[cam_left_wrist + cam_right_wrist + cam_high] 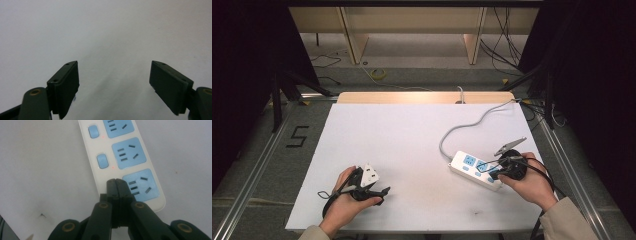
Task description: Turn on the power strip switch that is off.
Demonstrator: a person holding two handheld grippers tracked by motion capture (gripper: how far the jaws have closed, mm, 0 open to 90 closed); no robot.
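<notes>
Low in the frame, our closed right gripper [117, 182] presses its tip on the nearest switch of the white plastic power strip [87, 155] with three blue sockets, lying at right of the white table [402, 135]. We judge two lit switches remain; shift upward next. Left gripper [113, 85] gapes wide, empty.

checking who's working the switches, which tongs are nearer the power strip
Right. The right tongs are shut, tips over the power strip near its end socket. The left tongs are open over bare table, well off to its left.
</notes>
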